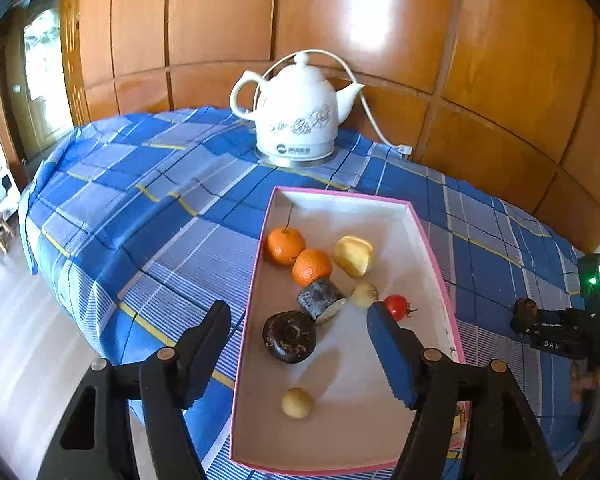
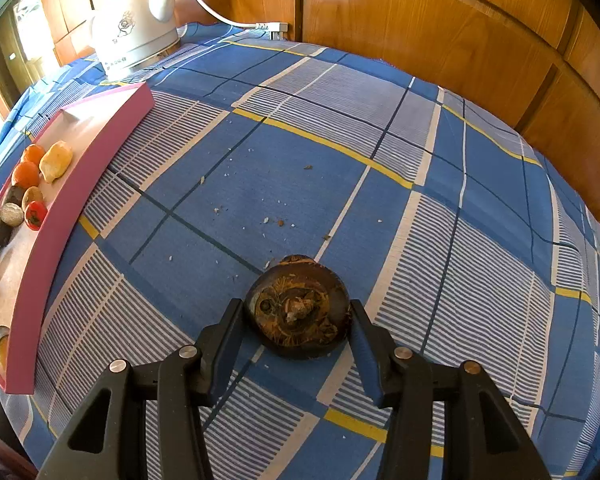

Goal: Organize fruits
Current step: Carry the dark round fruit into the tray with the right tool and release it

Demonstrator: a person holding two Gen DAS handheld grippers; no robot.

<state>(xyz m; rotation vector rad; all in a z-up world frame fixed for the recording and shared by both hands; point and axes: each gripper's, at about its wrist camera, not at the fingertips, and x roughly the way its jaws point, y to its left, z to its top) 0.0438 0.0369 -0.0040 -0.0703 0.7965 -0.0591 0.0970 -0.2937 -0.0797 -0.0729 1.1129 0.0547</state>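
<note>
Seen from the left wrist camera, the left gripper [image 1: 300, 344] hangs with its jaws spread wide and nothing pressed between them, over the near half of a shallow pink-rimmed cardboard tray [image 1: 440, 264] that lies on a table under a blue plaid cloth [image 1: 148, 200]. Between the two fingers sits a dark, flattened round fruit [image 1: 289, 336], free of both pads; a small tan round fruit [image 1: 297, 402] lies nearer the camera. Just ahead of the fingertips are a short dark cylinder-shaped piece with a pale cut end [image 1: 322, 300], a small pale bulb-like fruit [image 1: 365, 295] and a small red tomato [image 1: 396, 307] beside the right fingertip. Farther ahead lie two oranges [image 1: 285, 245] touching each other and a yellow chunky fruit [image 1: 353, 256]. Beyond the tray stands a white ceramic electric kettle [image 1: 296, 114] against wood panelling. Far to the right the right gripper [image 1: 526, 314] shows at the frame's edge. From the right wrist camera, the right gripper [image 2: 298, 320] is closed on a dark brown flattened round fruit with a dried stem [image 2: 298, 306], both pads against its sides, over the cloth, with the tray well off to its left
</note>
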